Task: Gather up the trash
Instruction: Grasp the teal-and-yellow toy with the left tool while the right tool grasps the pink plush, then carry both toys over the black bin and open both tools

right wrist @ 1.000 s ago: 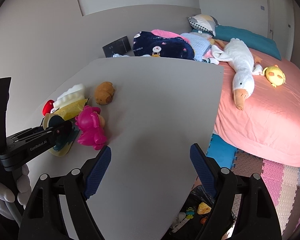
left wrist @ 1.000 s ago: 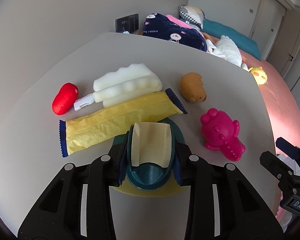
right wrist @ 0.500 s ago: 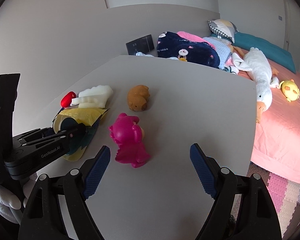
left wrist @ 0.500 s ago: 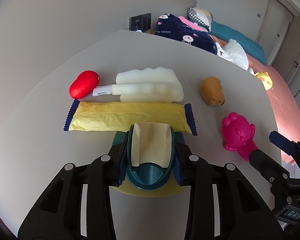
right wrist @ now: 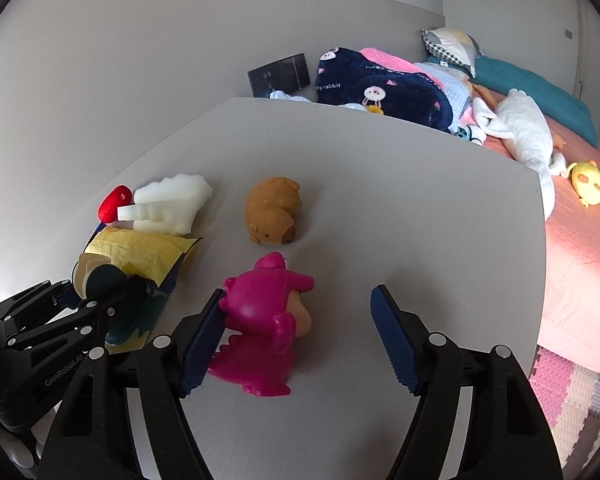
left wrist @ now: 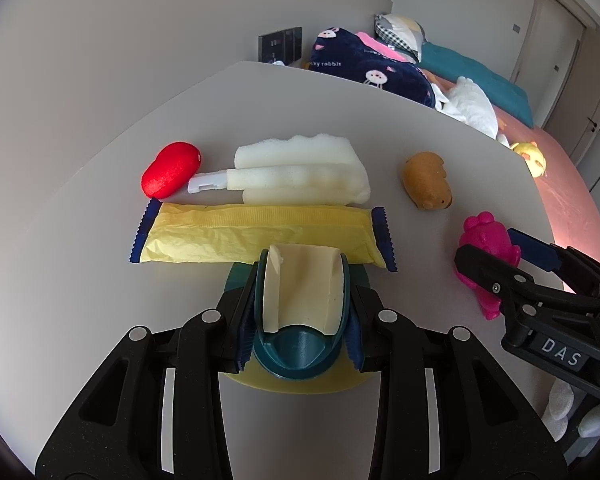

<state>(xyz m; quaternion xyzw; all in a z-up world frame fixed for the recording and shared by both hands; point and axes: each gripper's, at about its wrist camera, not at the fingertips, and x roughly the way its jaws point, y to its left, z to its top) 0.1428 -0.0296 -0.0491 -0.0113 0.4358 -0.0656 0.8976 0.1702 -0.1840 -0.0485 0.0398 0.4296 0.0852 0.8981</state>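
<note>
Right wrist view: your right gripper (right wrist: 296,336) has been closing its jaws, and they stand half spread around the pink toy (right wrist: 260,328), only the left pad touching it. Center it before you squeeze. Your left gripper (left wrist: 300,312) pinches the teal dustpan (left wrist: 300,344) on the table (right wrist: 400,208), near the yellow wrapper (left wrist: 260,236) and white sponge (left wrist: 300,176).

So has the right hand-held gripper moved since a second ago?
Yes. The right hand-held gripper has shifted left along the table to the pink toy, jaws just closing, toy between them.
</note>
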